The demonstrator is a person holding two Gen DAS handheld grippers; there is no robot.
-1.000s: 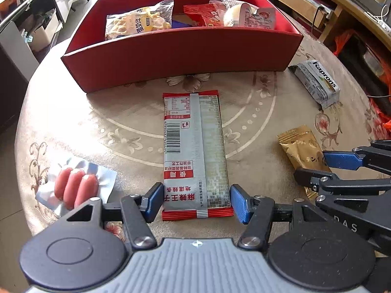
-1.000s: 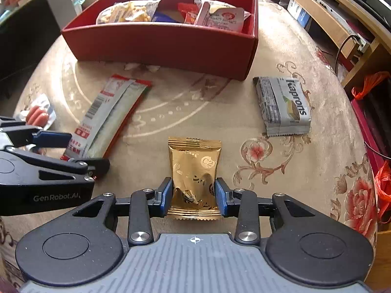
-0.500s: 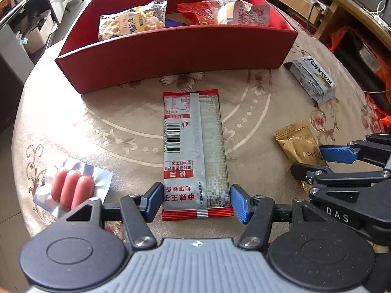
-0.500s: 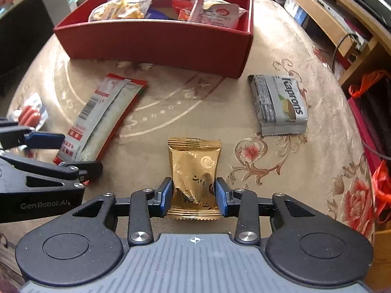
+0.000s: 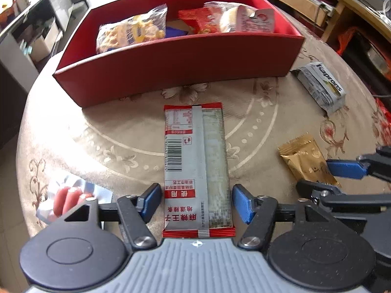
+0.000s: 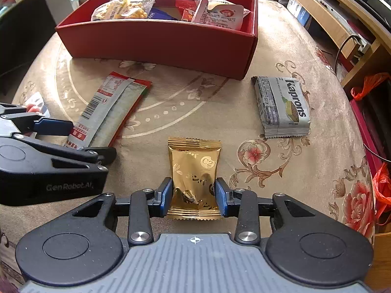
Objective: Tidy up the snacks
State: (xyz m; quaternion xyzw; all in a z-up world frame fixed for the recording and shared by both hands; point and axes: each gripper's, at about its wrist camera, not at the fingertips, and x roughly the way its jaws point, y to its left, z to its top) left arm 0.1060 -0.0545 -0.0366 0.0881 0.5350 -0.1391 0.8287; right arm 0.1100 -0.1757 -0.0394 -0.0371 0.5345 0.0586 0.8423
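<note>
A long red-and-silver snack packet [image 5: 196, 168] lies between the fingers of my left gripper [image 5: 196, 204], which is shut on its near end and holds it off the table. My right gripper [image 6: 194, 196] is shut on a gold candy packet [image 6: 194, 171]. The red box [image 5: 176, 58] stands ahead with a waffle bag [image 5: 132, 33] and red packets [image 5: 234, 18] inside. In the right wrist view the box [image 6: 166, 41] is ahead and the long packet [image 6: 110, 112] is at the left.
A grey Kaprons wafer pack [image 6: 281, 106] lies on the round table to the right. A sausage pack [image 5: 68, 197] lies at the left near the table edge. Wooden shelves [image 6: 342, 19] and a red bag [image 6: 369, 85] stand beyond the table's right side.
Both grippers have risen with their packets and now look down on the box more steeply. The long packet has slid deeper between the left fingers.
</note>
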